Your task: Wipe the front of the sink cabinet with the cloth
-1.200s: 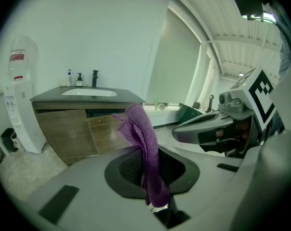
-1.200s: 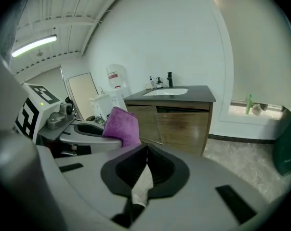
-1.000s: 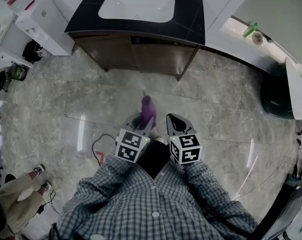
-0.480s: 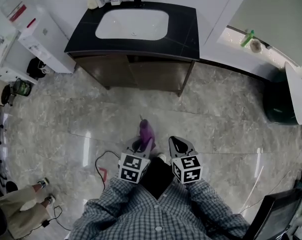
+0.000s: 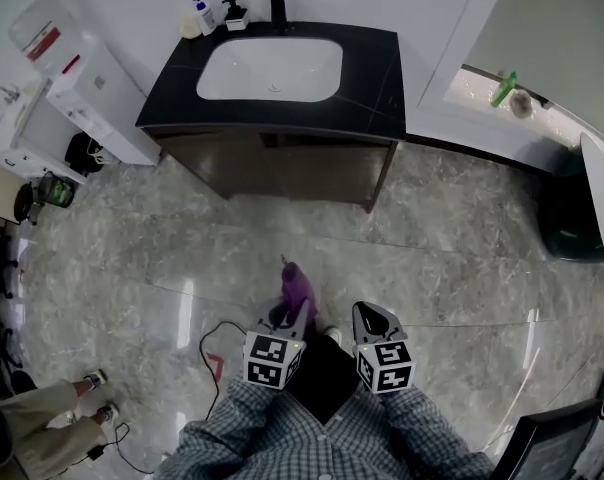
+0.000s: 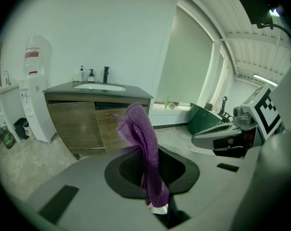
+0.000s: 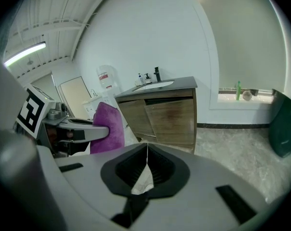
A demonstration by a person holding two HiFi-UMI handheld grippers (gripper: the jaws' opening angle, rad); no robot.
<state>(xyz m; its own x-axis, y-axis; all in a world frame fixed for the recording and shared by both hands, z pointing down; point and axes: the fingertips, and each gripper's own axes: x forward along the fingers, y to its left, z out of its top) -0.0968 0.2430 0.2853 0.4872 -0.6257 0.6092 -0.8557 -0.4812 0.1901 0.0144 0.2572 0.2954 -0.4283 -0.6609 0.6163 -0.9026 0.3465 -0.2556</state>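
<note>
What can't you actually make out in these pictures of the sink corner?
- The cabinet front: the head view looks steeply down and the countertop shadows it, so any dirt cannot be told.
- The bottles by the faucet: labels too small in every view.
- The cloth: its lower end is hidden between the jaws of the left gripper.
- The person at lower left, head view: cut off by the edge.
</note>
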